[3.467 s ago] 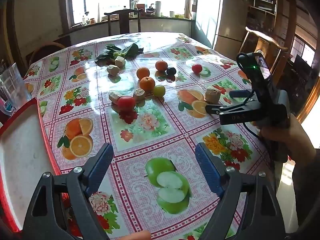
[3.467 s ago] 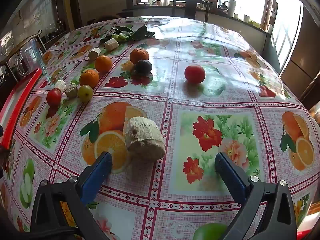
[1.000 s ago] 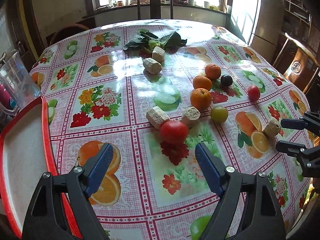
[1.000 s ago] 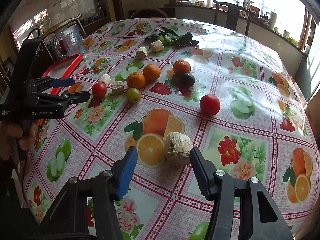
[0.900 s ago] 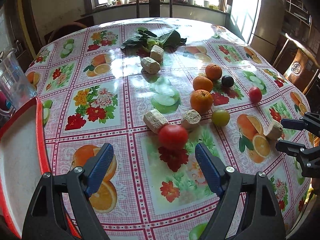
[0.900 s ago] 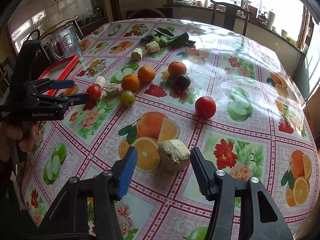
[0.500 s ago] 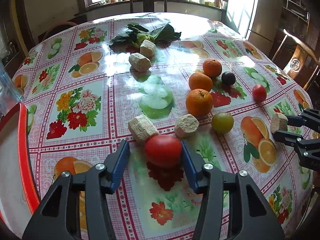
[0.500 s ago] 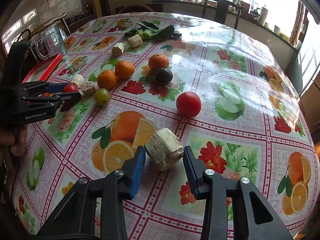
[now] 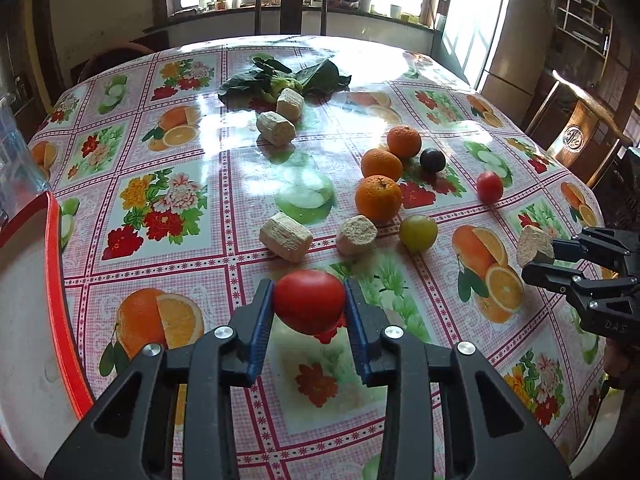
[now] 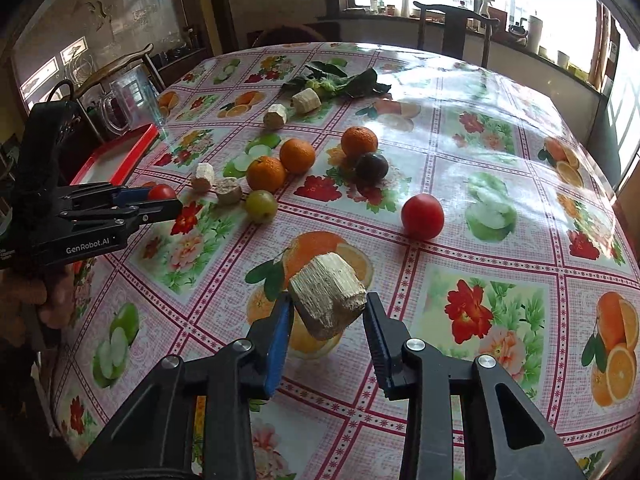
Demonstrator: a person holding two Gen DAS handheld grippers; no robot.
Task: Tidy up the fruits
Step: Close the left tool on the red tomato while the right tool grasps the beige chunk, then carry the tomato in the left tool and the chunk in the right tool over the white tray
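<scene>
My left gripper (image 9: 309,306) is shut on a red tomato (image 9: 309,300) and holds it just above the fruit-print tablecloth. It also shows in the right wrist view (image 10: 160,200). My right gripper (image 10: 326,316) is shut on a pale beige cut chunk (image 10: 326,300), lifted a little off the cloth; it shows in the left wrist view (image 9: 534,246). Three oranges (image 9: 378,198), a green fruit (image 9: 418,232), a dark plum (image 9: 432,160) and a second red tomato (image 10: 422,211) lie mid-table.
A red-rimmed white tray (image 9: 54,280) lies at the table's left edge, with a clear jug (image 10: 128,96) beyond it. More beige chunks (image 9: 285,236) and leafy greens (image 9: 288,76) lie on the cloth. Wooden chairs (image 9: 290,8) stand around the table.
Both grippers moved forward and closed: the left on the red tomato, the right on the beige chunk. Both things now hang slightly above the cloth.
</scene>
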